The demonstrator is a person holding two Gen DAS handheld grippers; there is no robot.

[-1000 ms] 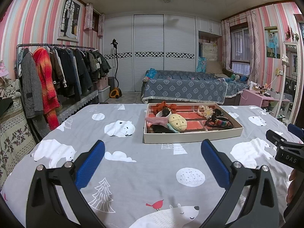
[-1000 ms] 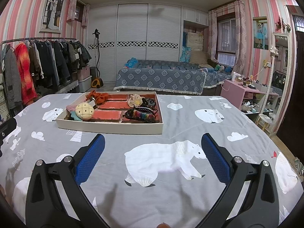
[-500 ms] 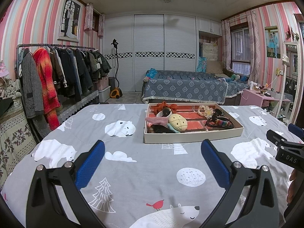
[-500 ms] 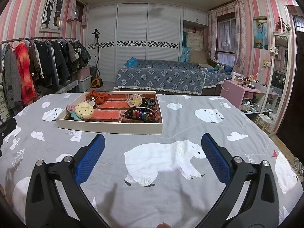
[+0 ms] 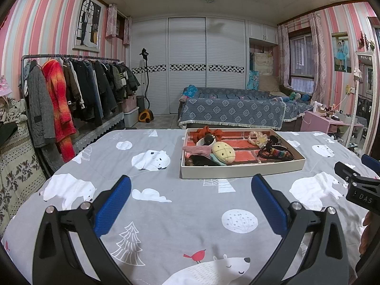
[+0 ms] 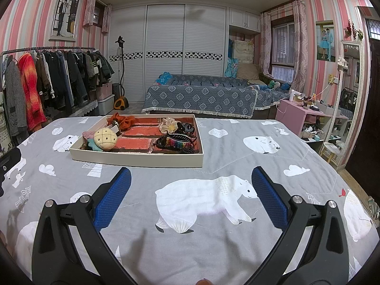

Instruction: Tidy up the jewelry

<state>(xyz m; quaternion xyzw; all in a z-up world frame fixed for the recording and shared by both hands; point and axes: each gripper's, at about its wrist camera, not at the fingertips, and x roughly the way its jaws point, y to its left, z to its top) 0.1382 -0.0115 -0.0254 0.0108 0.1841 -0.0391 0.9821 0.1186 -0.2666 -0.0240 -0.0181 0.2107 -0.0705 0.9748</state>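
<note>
Sitting in a shallow white tray point(image 5: 242, 172) on the bear-print tabletop point(image 5: 166, 213), the jewelry and hair pieces are small, light things that look likely to shift at a careless touch. The round plush piece point(image 5: 223, 151) near the tray's front left is soft and would squash, so a hold across its middle seems best. The rainbow beaded bracelet point(image 6: 177, 140) at the tray's front right is limp and tangled with dark bands; taking one strand at its upper edge should lift it without dragging the rest. The cream flower clip point(image 6: 169, 124) toward the tray's back looks delicate at the petals, while the orange scrunchie point(image 5: 209, 131) at the tray's back left is forgiving anywhere.

The left tool point(image 5: 191, 193) stands wide and empty, short of the tray's front wall and a little to that wall's left. The right tool point(image 6: 191, 193) is likewise spread wide, holding nothing, short of the tray's front right corner. Both are well apart from the pieces.
</note>
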